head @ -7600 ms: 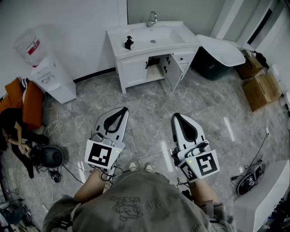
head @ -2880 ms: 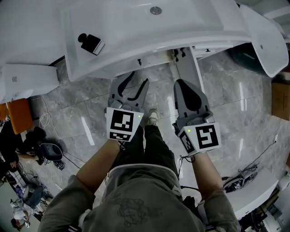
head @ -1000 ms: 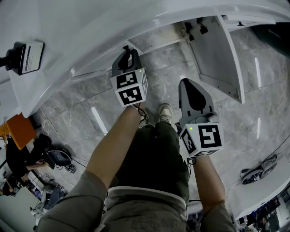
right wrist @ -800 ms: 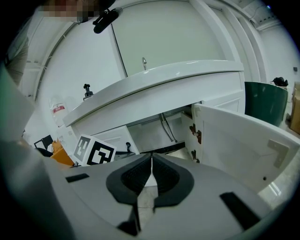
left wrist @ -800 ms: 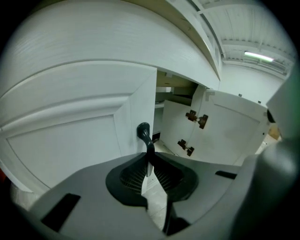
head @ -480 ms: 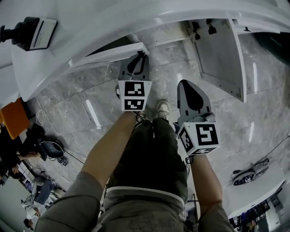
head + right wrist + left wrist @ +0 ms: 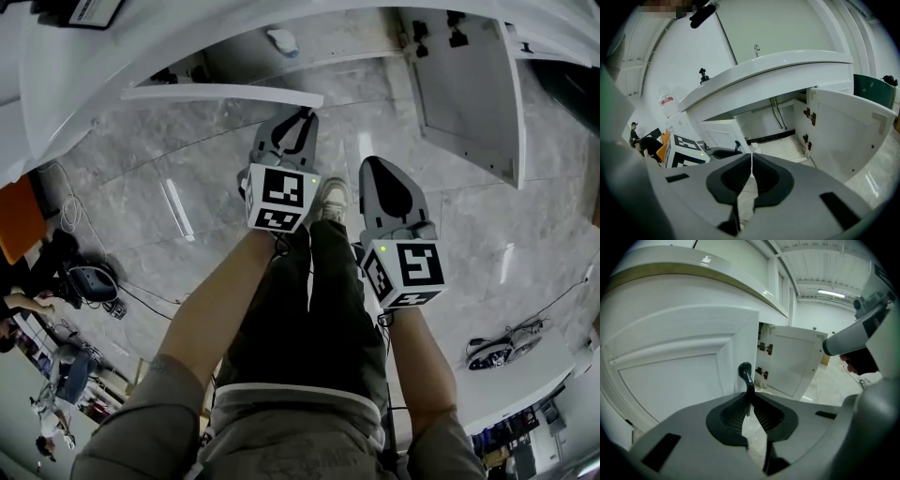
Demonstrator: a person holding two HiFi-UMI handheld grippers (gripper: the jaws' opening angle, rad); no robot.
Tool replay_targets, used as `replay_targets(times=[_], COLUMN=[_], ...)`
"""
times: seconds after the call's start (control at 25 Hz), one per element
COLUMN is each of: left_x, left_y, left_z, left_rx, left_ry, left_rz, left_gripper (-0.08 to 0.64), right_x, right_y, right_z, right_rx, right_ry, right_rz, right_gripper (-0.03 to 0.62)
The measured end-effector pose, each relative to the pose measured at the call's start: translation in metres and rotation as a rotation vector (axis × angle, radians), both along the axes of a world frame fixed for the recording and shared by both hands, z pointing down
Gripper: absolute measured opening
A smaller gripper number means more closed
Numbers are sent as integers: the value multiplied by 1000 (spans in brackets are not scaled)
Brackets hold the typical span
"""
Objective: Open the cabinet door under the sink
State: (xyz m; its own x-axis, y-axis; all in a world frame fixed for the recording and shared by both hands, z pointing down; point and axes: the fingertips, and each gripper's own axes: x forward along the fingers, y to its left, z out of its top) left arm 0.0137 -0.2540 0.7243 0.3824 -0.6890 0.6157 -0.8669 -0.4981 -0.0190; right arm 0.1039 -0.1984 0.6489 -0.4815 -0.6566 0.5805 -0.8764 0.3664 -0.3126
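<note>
Left gripper (image 7: pixel 750 401) pinching handle (image 7: pixel 745 372) | head view: pinch unclear | right gripper (image 7: pixel 751 165) closed

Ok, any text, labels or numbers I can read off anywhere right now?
No readable text anywhere.
White label on the item standing on the sink top: print blurred, partly cut off.
Water jug's red label: too small to read.
Marker cubes: black-and-white square patterns only, no words.
</note>
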Motion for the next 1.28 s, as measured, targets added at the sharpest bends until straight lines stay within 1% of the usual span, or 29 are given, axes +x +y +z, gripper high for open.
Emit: replay_targets(times=[0.36, 0.64, 0.76, 0.92, 1.12, 1.2, 1.28], left_x=[-8, -25, -41, -67, -97, -113, -131], left_y=[45, 91, 116, 146, 170, 179, 187], left_z=[3, 3, 3, 4, 3, 3, 3], left_rx=[11, 32, 36, 36, 37, 38, 43], left_ry=[-4, -6, -3, 0, -19, -24, -29], left_rz=[70, 187, 217, 236, 275, 259, 216], left_gripper=[54, 54, 54, 55, 55, 55, 55], right_x=[-14, -34, -47, -67, -103, -119, -135], right_y=[27, 55, 65, 74, 85, 90, 94], right_z=[10, 19, 21, 24, 27, 27, 26], right_rx=[-37, -78, -86, -95, -94, -91, -91], right_ry=[34, 60, 70, 77, 87, 87, 85], right_rz=[-49, -133, -182, -255, -369, -412, -460], right_gripper=[31, 31, 31, 31, 31, 31, 31])
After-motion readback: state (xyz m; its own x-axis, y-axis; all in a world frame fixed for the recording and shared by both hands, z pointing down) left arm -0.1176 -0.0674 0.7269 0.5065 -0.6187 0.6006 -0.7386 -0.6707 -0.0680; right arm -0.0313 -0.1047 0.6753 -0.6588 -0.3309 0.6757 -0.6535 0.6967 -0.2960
